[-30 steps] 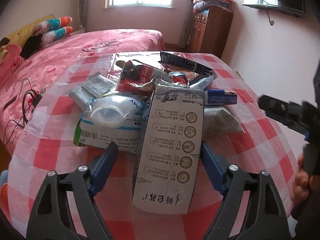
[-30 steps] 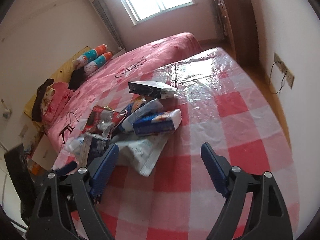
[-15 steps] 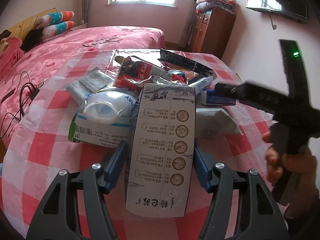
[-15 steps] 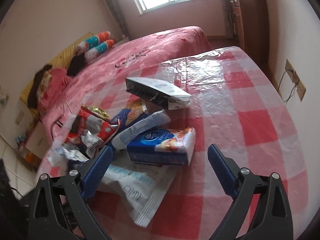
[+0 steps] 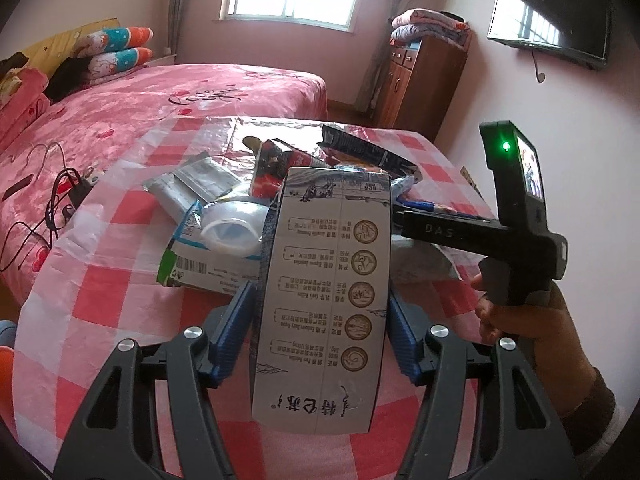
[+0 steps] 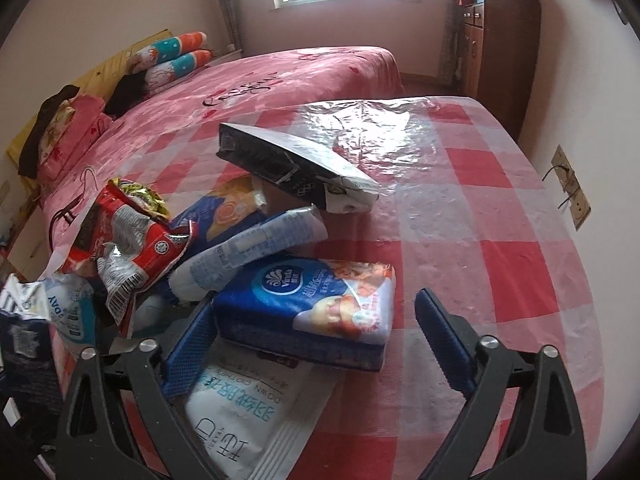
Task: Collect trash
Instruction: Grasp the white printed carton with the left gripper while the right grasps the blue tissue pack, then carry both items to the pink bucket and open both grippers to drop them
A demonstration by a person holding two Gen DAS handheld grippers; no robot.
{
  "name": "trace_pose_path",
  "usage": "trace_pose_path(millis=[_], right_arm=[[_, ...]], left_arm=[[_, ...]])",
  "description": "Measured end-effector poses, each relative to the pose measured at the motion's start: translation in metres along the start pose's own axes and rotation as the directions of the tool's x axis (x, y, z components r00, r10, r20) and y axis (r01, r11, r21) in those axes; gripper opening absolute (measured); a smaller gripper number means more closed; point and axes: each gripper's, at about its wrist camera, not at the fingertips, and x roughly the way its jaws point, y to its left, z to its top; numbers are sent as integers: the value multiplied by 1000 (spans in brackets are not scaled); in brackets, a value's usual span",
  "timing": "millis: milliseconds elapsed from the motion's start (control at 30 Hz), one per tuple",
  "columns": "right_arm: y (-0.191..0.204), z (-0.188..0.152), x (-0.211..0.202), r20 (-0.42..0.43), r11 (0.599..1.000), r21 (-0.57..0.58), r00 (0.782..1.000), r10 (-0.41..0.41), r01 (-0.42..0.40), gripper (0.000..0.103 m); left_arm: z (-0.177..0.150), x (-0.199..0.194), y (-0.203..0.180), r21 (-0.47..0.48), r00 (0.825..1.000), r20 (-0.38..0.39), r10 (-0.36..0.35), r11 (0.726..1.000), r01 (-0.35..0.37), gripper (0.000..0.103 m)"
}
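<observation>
I am judging the job as barely under way: nearly the whole heap of trash is lying on the checked tablecloth (image 6: 500,208), and no bin or bag is showing in either view.

My left gripper (image 5: 320,332) is clamping a flat white printed carton (image 5: 324,300) by its long edges, the blue pads pressing on both sides. The carton is looking flattened and stiff, with a column of round emblems and inverted print down its face, its far end lifted over the pile.

My right gripper (image 6: 316,340) is standing apart and straddling a blue tissue pack (image 6: 308,304); the left finger is touching or just beside the pack's end, the right finger clear of it. The pack is looking soft and full, resting on a white pouch (image 6: 248,420).

Left to gather: a crumpled red snack wrapper (image 6: 124,240), a dark paper bag (image 6: 292,168), and a mask package (image 5: 216,248).
</observation>
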Motion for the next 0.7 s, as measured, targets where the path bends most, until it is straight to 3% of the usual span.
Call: trace_pose_path(millis=[367,700], right_arm=[[-11,-22,-27,36,997,68,999,-28,25,78],[4,-34,-78,98,996,84,995,14,-23,78]], left_arm=[[-6,-20,13,-19,1000,29,-1,1000,1,64],[-12,-49,27,-41,997,77,4,999,-1,63]])
